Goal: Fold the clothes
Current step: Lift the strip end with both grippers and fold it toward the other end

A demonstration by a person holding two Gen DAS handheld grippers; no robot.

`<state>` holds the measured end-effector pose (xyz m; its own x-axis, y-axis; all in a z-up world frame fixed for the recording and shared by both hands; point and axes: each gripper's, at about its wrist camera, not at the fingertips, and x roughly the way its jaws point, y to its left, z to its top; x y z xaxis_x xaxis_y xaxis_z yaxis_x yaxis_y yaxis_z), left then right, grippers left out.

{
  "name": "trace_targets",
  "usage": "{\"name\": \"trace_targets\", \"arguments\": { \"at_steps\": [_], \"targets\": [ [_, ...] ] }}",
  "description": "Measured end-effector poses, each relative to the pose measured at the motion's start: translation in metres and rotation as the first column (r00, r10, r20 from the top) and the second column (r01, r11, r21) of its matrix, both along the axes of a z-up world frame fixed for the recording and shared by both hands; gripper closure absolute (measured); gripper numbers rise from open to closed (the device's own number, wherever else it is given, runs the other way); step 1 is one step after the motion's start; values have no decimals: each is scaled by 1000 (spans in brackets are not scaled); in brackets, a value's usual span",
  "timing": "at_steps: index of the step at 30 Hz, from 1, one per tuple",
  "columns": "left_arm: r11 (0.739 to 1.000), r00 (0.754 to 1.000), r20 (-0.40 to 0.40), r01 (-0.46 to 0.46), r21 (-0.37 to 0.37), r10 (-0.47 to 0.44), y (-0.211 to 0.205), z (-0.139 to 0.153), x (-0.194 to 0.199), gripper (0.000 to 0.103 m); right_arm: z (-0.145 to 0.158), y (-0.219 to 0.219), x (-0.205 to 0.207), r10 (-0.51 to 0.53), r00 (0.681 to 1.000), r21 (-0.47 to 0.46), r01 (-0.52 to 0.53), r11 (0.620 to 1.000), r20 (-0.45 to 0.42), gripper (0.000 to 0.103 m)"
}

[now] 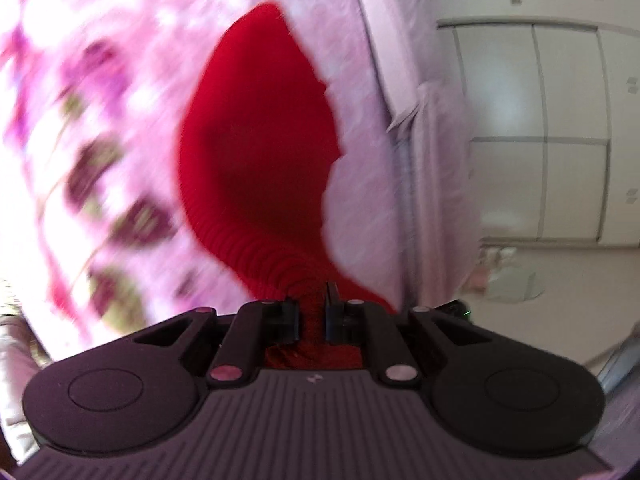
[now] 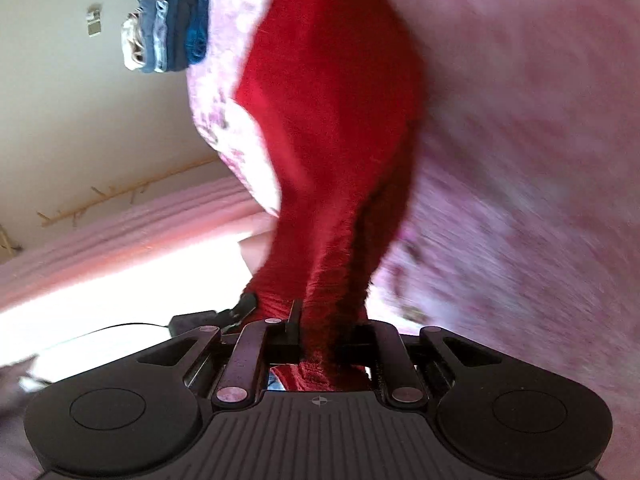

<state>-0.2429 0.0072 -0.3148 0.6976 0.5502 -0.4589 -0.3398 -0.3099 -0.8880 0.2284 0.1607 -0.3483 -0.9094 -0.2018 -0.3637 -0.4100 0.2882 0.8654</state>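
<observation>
A red knitted garment (image 1: 256, 148) stretches away from my left gripper (image 1: 312, 300), whose black jaws are shut on a ribbed edge of it. The cloth lies over a pink flowered bedspread (image 1: 100, 120). In the right wrist view the same red garment (image 2: 332, 100) rises from my right gripper (image 2: 324, 320), which is shut on a bunched fold of it. Both views are blurred and tilted. The garment's far end is out of frame at the top of the right wrist view.
A stack of folded clothes (image 2: 168, 36), mostly blue, sits on the bedspread (image 2: 520, 160) at the upper left. White wardrobe doors (image 1: 540, 128) and a pale floor (image 1: 540, 312) lie to the right of the bed. A bright window area (image 2: 120, 280) glares at the left.
</observation>
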Motion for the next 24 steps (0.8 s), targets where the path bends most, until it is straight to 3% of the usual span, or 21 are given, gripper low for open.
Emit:
{"name": "trace_targets", "arguments": {
  "at_steps": [3, 7, 9, 10, 11, 12, 14, 15, 17, 19, 22, 24],
  "targets": [
    [998, 996, 66, -55, -7, 55, 48, -4, -20, 94, 13, 45, -14, -46, 999, -46, 45, 998, -21, 90],
    [972, 964, 144, -209, -103, 223, 106, -38, -45, 87, -15, 109, -40, -242, 970, -154, 238, 959, -8, 78],
    [925, 914, 181, -329, -192, 363, 121, -61, -60, 81, -39, 133, -57, -341, 939, -212, 342, 915, 44, 61],
    [898, 888, 185, -381, -221, 422, 126, -68, -67, 79, -51, 142, -63, -404, 911, -243, 413, 878, 89, 44],
    [884, 877, 168, -411, -222, 450, 128, -70, -73, 76, -62, 149, -64, -458, 878, -266, 478, 837, 136, 37],
    [877, 874, 143, -430, -214, 464, 130, -69, -78, 75, -67, 152, -64, -498, 854, -267, 520, 811, 151, 36],
    [899, 904, 57, -412, -147, 424, 132, -57, -86, 73, -70, 156, -64, -568, 813, -239, 581, 778, 129, 33],
    [918, 923, 2, -382, -106, 384, 132, -49, -88, 68, -65, 156, -64, -580, 808, -191, 588, 786, 103, 33],
    [955, 951, -105, -295, -25, 291, 132, -34, -85, 65, -43, 156, -63, -555, 831, -28, 556, 831, 29, 33],
    [980, 960, -199, -188, 57, 196, 131, -21, -73, 62, -12, 152, -64, -498, 867, 207, 484, 850, 17, 33],
    [985, 930, -363, 2, 172, 61, 139, -7, -48, 55, 27, 138, -85, -368, 919, 526, 245, 814, 141, 33],
    [966, 882, -472, 130, 224, -9, 147, -2, -28, 54, 35, 134, -129, -267, 933, 623, 63, 780, 240, 33]
  ]
}}
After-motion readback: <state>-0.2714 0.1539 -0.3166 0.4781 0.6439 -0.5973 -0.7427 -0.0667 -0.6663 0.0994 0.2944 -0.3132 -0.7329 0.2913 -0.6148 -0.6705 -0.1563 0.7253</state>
